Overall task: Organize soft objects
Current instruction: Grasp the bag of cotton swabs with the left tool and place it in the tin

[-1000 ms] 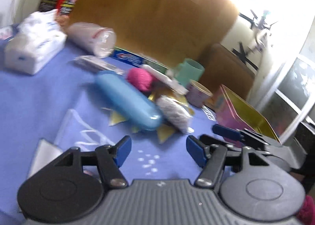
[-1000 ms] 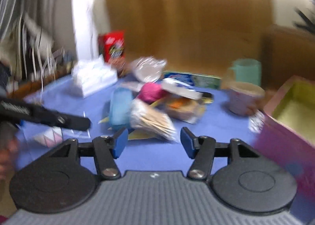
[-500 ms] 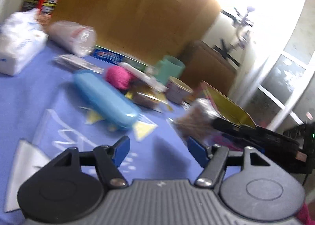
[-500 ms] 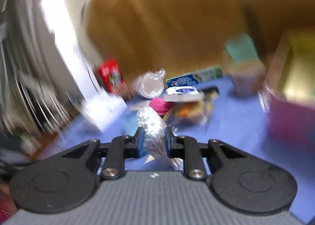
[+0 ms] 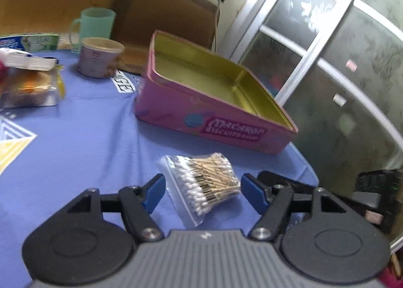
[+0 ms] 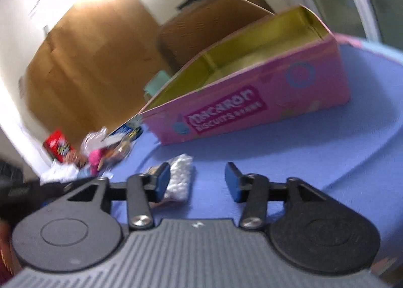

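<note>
A clear bag of cotton swabs [image 5: 205, 182] lies on the blue tablecloth [image 5: 83, 142] in front of an open pink biscuit tin [image 5: 209, 101]. My left gripper [image 5: 202, 191] is open, its fingertips on either side of the bag. In the right wrist view the bag [image 6: 180, 178] lies just beside the left fingertip of my open, empty right gripper [image 6: 197, 182]. The pink tin [image 6: 246, 109] stands behind it, empty inside. A pink yarn ball [image 6: 95, 155] sits in the far pile.
A mint mug [image 5: 94, 27], a paper cup [image 5: 100, 60], a wrapped snack [image 5: 27, 86] and a toothpaste box [image 5: 30, 42] stand at the back left. A red box [image 6: 58, 148] and tissue pack [image 6: 59, 173] lie far left. The table edge [image 5: 306, 167] runs close on the right.
My right gripper carried the swab bag from the pile to the spot before the tin and opened, letting it go. My left gripper swung right to straddle the bag.
</note>
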### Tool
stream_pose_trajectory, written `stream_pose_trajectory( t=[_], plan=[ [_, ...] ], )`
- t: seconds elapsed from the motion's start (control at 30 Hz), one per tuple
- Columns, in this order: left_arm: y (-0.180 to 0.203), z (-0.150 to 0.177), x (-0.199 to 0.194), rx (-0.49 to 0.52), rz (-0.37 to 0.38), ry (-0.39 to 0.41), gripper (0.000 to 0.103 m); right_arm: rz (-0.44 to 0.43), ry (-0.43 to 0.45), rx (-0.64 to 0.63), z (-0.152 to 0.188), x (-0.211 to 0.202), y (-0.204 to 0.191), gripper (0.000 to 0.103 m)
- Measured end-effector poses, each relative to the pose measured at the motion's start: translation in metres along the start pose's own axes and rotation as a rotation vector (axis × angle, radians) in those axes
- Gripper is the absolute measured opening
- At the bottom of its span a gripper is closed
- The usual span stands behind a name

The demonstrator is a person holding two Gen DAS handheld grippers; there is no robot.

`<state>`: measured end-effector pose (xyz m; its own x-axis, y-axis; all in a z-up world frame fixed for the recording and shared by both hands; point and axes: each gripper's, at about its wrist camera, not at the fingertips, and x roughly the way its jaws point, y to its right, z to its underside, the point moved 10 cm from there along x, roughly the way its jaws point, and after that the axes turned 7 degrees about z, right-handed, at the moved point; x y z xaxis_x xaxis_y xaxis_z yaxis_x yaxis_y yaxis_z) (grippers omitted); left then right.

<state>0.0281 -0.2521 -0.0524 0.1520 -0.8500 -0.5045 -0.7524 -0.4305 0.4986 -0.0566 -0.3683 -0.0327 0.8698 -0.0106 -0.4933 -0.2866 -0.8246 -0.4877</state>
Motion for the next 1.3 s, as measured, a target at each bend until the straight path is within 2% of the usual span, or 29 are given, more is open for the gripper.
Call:
stream_pose_trajectory(
  t=[0.03, 0.1, 0.2, 0.23, 0.3, 0.37, 0.43, 0.5, 0.6, 0.67, 0.77, 0.87, 0.93, 1.03, 1.07, 1.23, 1.3],
  plan=[
    [-0.001, 0.001, 0.006, -0.003, -0.011, -0.014, 0.072, -0.011, 0.001, -0.049, 0.003, 0.0, -0.007, 0.068],
    [-0.003, 0.002, 0.017, -0.024, -0.018, -0.044, 0.072, -0.001, 0.008, -0.21, 0.012, 0.003, -0.024, 0.075],
    [-0.005, 0.004, 0.031, -0.038, -0.005, -0.071, 0.072, 0.031, -0.005, -0.441, 0.029, 0.017, -0.046, 0.075],
    [-0.003, 0.004, 0.035, -0.015, -0.01, -0.073, 0.071, 0.027, -0.02, -0.486, 0.033, 0.023, -0.049, 0.075],
    [0.0, 0.003, 0.038, 0.002, -0.012, -0.08, 0.06, 0.027, -0.051, -0.538, 0.043, 0.039, -0.056, 0.073],
    [0.002, 0.001, 0.038, 0.0, -0.03, -0.082, 0.06, 0.035, -0.027, -0.587, 0.045, 0.045, -0.065, 0.065],
    [0.013, -0.009, 0.031, 0.059, -0.04, -0.048, 0.06, 0.053, -0.004, -0.583, 0.039, 0.045, -0.065, 0.053],
    [0.031, -0.025, 0.023, 0.126, -0.02, -0.007, 0.059, 0.048, 0.044, -0.534, 0.024, 0.038, -0.062, 0.052],
    [0.06, -0.052, 0.023, 0.225, 0.002, 0.034, 0.06, 0.053, 0.166, -0.484, -0.006, 0.02, -0.06, 0.052],
    [0.079, -0.071, 0.037, 0.27, 0.019, 0.034, 0.06, 0.09, 0.256, -0.475, -0.03, 0.012, -0.058, 0.052],
    [0.098, -0.087, 0.059, 0.32, 0.036, 0.041, 0.06, 0.175, 0.324, -0.452, -0.06, 0.012, -0.043, 0.052],
    [0.105, -0.094, 0.092, 0.33, 0.046, 0.035, 0.06, 0.257, 0.356, -0.426, -0.083, 0.02, -0.019, 0.052],
    [0.101, -0.092, 0.109, 0.333, 0.019, 0.028, 0.061, 0.339, 0.363, -0.435, -0.094, 0.027, 0.003, 0.053],
    [0.092, -0.088, 0.115, 0.297, 0.014, 0.02, 0.062, 0.458, 0.343, -0.458, -0.098, 0.042, 0.028, 0.069],
    [0.09, -0.086, 0.111, 0.277, 0.025, 0.023, 0.063, 0.474, 0.343, -0.453, -0.097, 0.042, 0.033, 0.069],
    [0.073, -0.075, 0.063, 0.275, 0.025, 0.073, 0.065, 0.445, 0.377, -0.43, -0.086, 0.029, 0.029, 0.071],
    [0.061, -0.068, 0.034, 0.254, 0.023, 0.102, 0.065, 0.399, 0.395, -0.403, -0.082, 0.02, 0.02, 0.071]
  ],
)
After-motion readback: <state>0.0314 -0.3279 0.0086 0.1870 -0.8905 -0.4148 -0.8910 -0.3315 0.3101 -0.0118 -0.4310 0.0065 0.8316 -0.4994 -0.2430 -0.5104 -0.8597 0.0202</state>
